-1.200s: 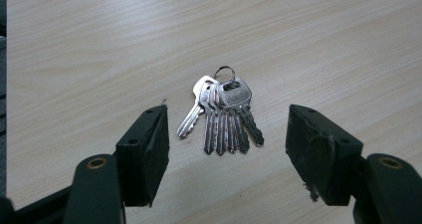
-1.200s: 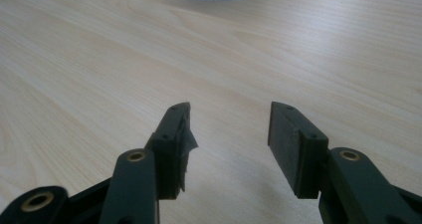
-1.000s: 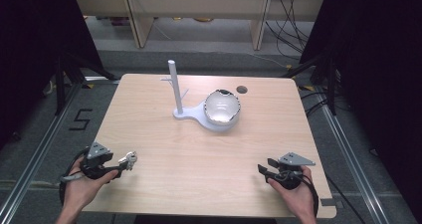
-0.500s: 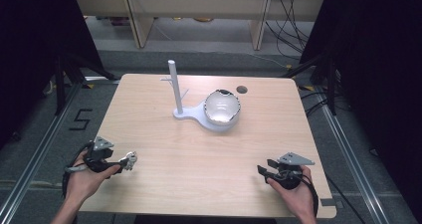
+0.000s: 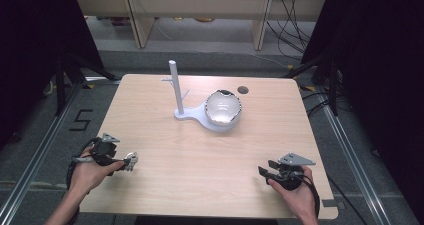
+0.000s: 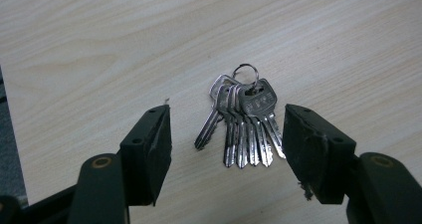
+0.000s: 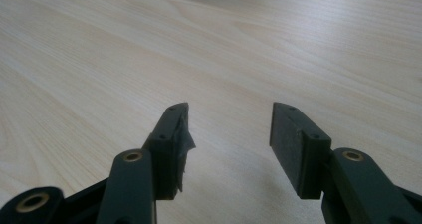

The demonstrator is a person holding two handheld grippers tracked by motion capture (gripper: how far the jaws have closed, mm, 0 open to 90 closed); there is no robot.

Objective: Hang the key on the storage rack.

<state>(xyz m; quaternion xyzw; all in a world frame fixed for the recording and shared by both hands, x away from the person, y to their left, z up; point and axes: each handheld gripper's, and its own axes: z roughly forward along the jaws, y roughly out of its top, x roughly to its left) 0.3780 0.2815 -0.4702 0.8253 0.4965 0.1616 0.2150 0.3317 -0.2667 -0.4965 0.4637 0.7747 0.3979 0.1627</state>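
Currently both tongs gape empty: left tongs [image 6: 226,134] straddle the keys [image 6: 242,119]; closing high risks fanning them flat on the worktop [image 6: 99,45]. Right tongs [image 7: 229,134] idle.

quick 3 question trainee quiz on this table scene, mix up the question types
1. True or false: the left gripper is shut on the bunch of keys.
2. Which thing stands nearest the white stand? A) the keys B) the shiny bowl C) the right gripper
3. Fill in: the keys lie flat on the wooden ____.

Key:
1. False; its fingers are apart on either side of the keys.
2. B
3. table
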